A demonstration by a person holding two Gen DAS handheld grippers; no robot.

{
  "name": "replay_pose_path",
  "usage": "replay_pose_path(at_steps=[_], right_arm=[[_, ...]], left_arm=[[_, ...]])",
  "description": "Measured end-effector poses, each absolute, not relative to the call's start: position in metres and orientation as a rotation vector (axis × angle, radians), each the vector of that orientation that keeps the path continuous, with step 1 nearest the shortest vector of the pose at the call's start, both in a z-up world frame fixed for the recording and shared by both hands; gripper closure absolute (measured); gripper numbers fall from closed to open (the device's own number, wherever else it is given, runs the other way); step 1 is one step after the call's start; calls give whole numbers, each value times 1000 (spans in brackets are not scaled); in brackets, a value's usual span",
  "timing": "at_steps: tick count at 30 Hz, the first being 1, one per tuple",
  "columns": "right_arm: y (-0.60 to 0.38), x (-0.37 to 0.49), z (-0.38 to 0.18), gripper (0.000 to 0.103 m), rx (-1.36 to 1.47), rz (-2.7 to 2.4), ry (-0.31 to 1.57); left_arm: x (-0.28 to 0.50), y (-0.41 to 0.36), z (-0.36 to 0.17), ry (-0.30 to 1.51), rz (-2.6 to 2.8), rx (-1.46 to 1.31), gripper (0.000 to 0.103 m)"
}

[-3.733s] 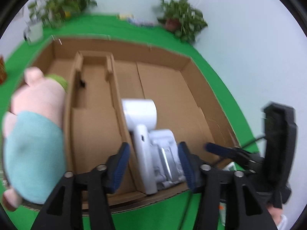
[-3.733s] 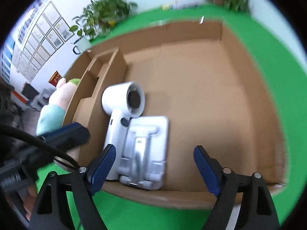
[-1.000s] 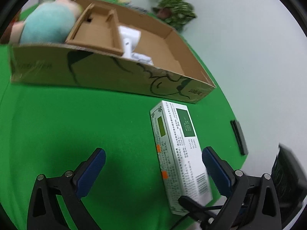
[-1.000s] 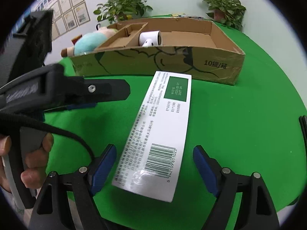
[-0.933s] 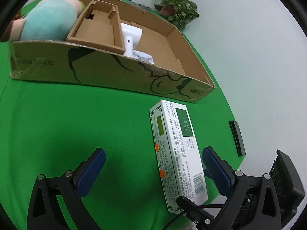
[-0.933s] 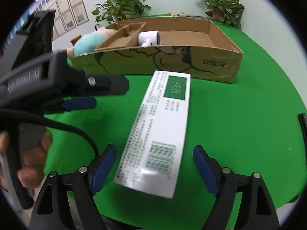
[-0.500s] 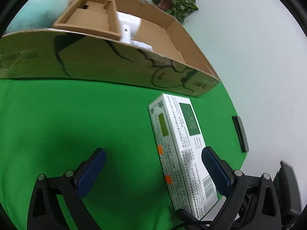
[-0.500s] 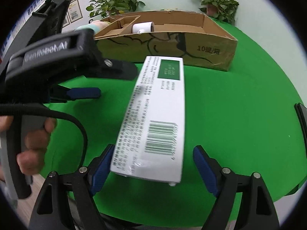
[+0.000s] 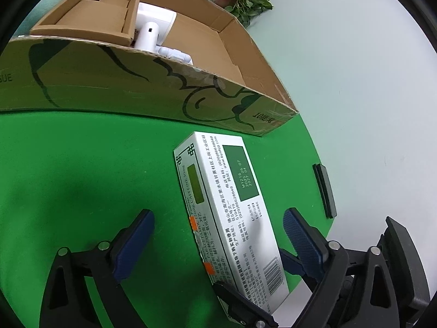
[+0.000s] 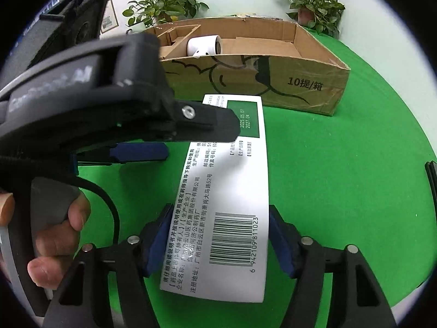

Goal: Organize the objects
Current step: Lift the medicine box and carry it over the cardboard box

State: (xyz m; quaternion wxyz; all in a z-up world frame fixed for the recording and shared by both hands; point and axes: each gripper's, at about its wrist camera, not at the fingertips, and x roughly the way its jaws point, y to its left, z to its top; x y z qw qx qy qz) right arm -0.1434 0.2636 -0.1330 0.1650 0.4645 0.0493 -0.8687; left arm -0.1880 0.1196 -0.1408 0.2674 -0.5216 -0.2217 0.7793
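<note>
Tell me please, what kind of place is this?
Probably an office or demo room set up for recording: a green cloth table, potted plants along a plain wall, and framed papers hanging on it.

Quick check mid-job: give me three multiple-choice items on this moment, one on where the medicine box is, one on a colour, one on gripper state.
1. Where is the white medicine box?
A. inside the cardboard box
B. on the green table, in front of the cardboard box
C. on the floor

2. What colour is the device lying in the cardboard box?
A. white
B. red
C. black

3. The right gripper is:
A. open, away from everything
B. shut on the medicine box
C. holding a plush toy

Key: 1 B, it lies on the green table; 2 A, the device is white; 3 B, both fingers press the box's long sides.
</note>
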Motion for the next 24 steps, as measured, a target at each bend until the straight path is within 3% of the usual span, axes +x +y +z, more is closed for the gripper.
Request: replay_pose_path(at_steps=[5, 11, 18, 24], right_arm=[[278, -146, -133, 40, 1337, -2402, -57], [289, -145, -136, 40, 1349, -2256, -279], [282, -129, -119, 41, 1282, -2298, -223], [282, -118, -74, 42, 1105, -2452, -152]], left_arm=[[-189, 122, -140, -628, 2110, -1443, 20], [-179, 129, -141, -648, 2071, -1493, 53], [-177, 124, -122, -700, 2050, -1417, 59], [-180, 129, -55, -608, 2084, -1236, 60]])
